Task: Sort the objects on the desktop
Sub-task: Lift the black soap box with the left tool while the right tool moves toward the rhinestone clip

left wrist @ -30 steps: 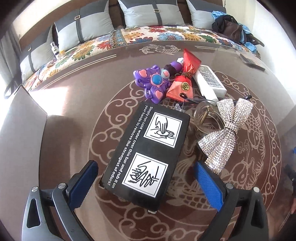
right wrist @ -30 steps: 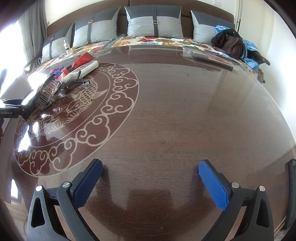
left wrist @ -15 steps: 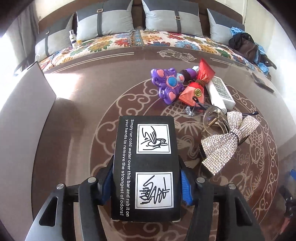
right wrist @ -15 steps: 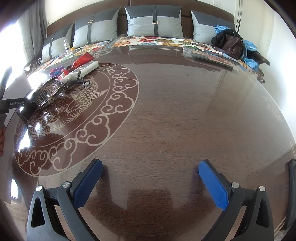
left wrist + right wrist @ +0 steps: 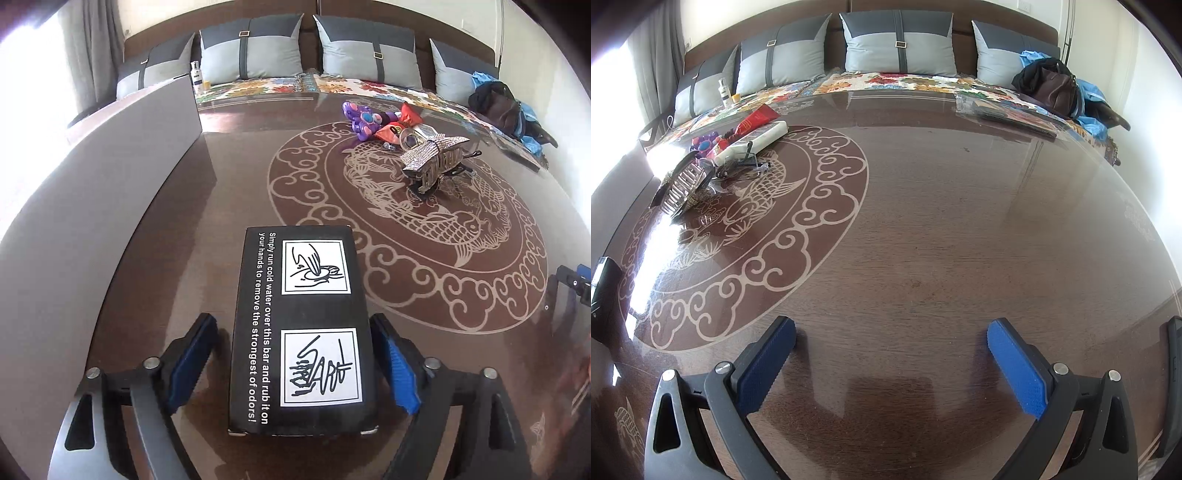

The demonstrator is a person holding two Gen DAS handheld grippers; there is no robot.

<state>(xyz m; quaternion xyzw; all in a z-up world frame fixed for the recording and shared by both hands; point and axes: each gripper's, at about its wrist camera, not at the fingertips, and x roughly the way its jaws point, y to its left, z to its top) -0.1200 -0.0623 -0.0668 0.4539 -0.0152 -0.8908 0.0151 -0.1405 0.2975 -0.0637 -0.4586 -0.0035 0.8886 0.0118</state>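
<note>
A black box with white printed text and two drawings lies flat on the table between the fingers of my left gripper. The blue pads stand a little apart from its sides, so the gripper is open. A rhinestone bow clip, a purple toy, a red tube and a white remote lie in a cluster on the round pattern. My right gripper is open and empty over bare table. The black box shows at the left edge of the right wrist view.
A grey panel stands along the left of the table. A sofa with grey cushions runs behind the table, with a dark bag on its right end. A flat dark item lies at the table's far right.
My left gripper closed on the black box, carried it to the near left away from the cluster, and now its fingers have opened off it. The right gripper has not moved.
</note>
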